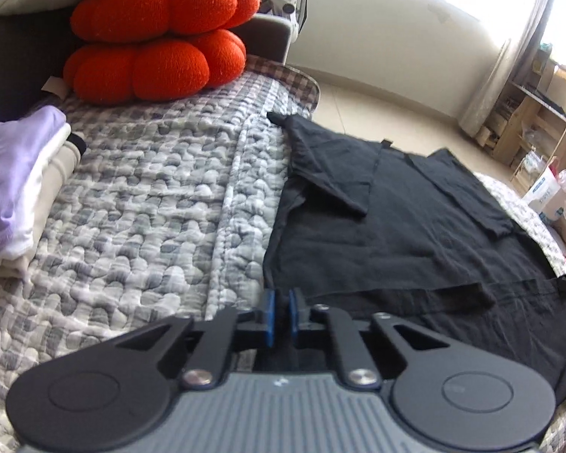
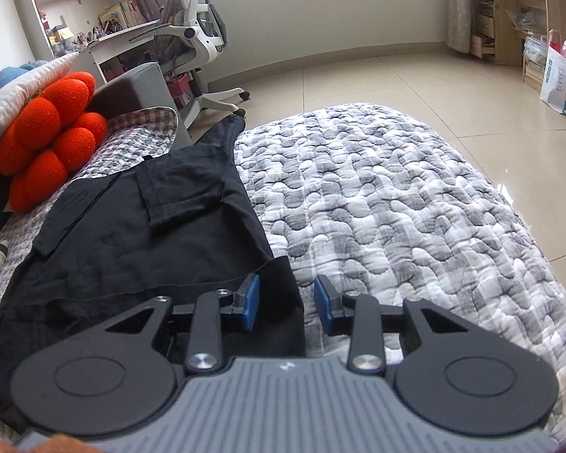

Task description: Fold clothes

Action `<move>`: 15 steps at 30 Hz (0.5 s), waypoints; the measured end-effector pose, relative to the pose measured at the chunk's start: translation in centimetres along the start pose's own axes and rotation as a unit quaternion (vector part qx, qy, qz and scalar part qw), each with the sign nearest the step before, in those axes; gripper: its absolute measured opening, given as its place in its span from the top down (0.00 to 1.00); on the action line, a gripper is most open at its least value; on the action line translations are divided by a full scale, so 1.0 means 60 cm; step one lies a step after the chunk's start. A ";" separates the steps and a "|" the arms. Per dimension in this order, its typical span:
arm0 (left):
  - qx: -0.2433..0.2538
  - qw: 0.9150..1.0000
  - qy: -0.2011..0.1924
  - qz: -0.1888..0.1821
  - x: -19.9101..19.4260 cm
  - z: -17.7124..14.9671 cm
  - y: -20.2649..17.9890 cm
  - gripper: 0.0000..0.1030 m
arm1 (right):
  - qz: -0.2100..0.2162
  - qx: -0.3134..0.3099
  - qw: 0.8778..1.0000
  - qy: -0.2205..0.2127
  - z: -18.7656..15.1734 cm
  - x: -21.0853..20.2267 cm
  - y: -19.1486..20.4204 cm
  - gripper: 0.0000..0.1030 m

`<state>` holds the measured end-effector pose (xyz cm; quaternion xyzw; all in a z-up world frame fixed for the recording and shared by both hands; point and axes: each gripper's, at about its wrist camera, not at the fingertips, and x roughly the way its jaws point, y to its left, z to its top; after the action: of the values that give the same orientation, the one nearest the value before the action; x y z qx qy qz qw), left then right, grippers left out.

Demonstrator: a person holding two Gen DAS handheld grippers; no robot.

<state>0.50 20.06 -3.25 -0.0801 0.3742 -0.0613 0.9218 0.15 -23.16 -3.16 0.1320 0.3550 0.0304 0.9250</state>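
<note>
The black T-shirt [image 1: 415, 226] is spread on the quilt [image 1: 151, 188], both sleeves already folded inward. Its near-left hem corner is pinched by the closed left gripper [image 1: 282, 304]; the opposite corner lies between the open right gripper [image 2: 286, 302] pads, ungripped. The lengthwise fold remains.

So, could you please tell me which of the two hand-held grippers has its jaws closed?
The left hand-held gripper: its blue pads nearly meet at the black garment's edge, while the right hand-held gripper stands open.
</note>
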 end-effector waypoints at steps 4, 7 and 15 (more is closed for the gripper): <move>-0.021 0.999 -0.026 -0.014 -0.016 0.005 0.009 0.97 | 0.000 0.007 1.000 -0.001 0.000 0.001 -0.002 0.65; -0.028 0.999 -0.033 -0.014 -0.023 0.007 0.011 0.97 | 0.000 0.009 1.000 -0.002 0.000 0.001 -0.003 0.65; -0.024 0.999 -0.023 0.010 -0.010 0.006 0.008 0.97 | 0.003 0.010 1.000 -0.003 0.001 0.001 -0.006 0.65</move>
<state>0.33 20.65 -2.67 -0.0999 0.3549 -0.0411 0.9286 0.25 -23.54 -3.25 0.1421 0.3525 0.0293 0.9245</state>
